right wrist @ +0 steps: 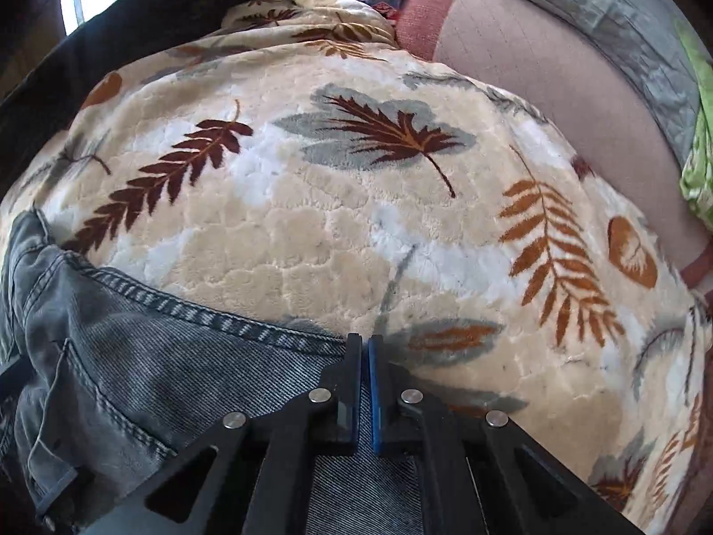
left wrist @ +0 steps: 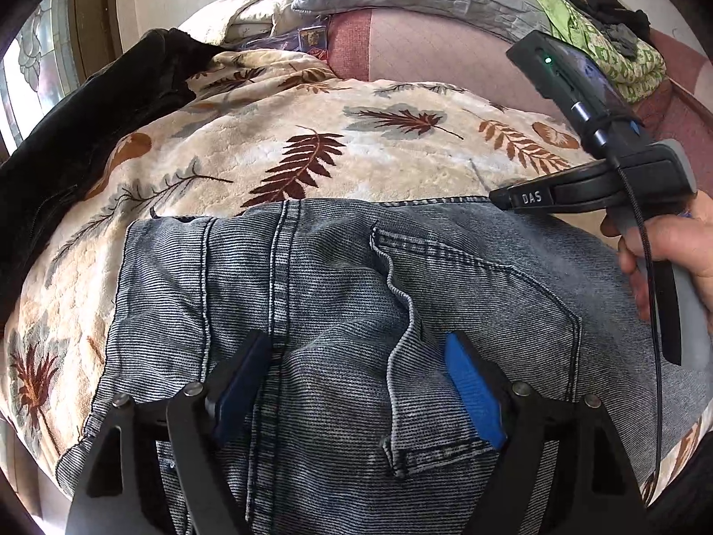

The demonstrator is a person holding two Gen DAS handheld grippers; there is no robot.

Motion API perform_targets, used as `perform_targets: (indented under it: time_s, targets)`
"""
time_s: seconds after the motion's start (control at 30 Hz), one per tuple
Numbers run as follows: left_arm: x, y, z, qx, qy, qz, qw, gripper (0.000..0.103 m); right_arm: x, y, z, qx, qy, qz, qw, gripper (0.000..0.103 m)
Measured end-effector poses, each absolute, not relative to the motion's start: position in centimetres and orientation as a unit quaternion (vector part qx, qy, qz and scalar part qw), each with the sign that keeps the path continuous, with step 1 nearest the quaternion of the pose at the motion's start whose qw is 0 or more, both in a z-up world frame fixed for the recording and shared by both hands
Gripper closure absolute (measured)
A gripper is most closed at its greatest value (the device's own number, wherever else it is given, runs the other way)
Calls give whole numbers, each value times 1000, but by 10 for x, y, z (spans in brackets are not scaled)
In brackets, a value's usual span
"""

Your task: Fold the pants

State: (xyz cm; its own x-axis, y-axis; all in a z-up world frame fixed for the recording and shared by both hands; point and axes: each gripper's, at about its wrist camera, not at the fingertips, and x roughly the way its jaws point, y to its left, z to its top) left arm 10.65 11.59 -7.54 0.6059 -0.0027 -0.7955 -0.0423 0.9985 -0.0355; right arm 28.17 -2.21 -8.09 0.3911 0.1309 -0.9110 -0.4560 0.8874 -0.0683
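In the left wrist view the pants (left wrist: 338, 312) are lying across the leaf-print blanket (left wrist: 276, 147), filling the frame from 9 o'clock round to 4 o'clock, with a pocket flap buckling up near the centre. The left gripper (left wrist: 356, 383) is hovering over the denim with its jaws spread wide and nothing between them — probably poised to pin or smooth the cloth while the other side works. At 3 o'clock the right gripper (left wrist: 503, 198) is reaching to the far stitched edge; its tips are lying low against the hem, too edge-on to judge from here. In the right wrist view the right gripper (right wrist: 364, 356) is showing its jaws pressed together at 6 o'clock, right at the hem of the pants (right wrist: 133, 356), apparently pinching that edge — though how much cloth is caught is hidden between the pads. The legs of the garment are running out of frame below.
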Motion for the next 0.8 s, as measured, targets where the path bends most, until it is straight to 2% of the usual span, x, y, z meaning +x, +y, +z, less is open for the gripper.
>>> perform_targets:
  time_s: [0.03,0.13,0.17,0.2,0.23,0.37,0.47,0.5,0.6,0.7,0.8]
  targets:
    - [106,116,-75,-25,443,10,896,22,279,-29,-75,-135,521,179,823,97]
    - [105,117,-75,-26,442,9,897,22,247,-57,-40,-65,481,174,857,77]
    - [106,116,-75,-25,442,10,897,22,234,-72,-31,-23,477,181,860,59]
    - [106,116,-75,-23,442,12,897,22,221,-90,-27,19,479,185,858,34]
    - [106,115,-75,-22,442,14,897,22,209,-106,-25,52,481,185,855,28]
    - [106,111,-76,-12,441,23,897,21,180,-178,-43,175,493,181,833,28]
    - [106,108,-77,-3,439,27,898,20,190,-228,-89,216,531,125,809,28]
    - [106,107,-78,1,439,29,898,20,194,-244,-99,250,529,142,798,34]
    - [105,105,-78,9,435,35,900,20,189,-281,-83,354,493,191,772,35]
    - [104,105,-78,9,432,36,901,20,167,-315,-57,363,446,213,790,33]
    - [105,104,-77,12,433,39,901,20,164,-357,-83,362,478,131,790,32]
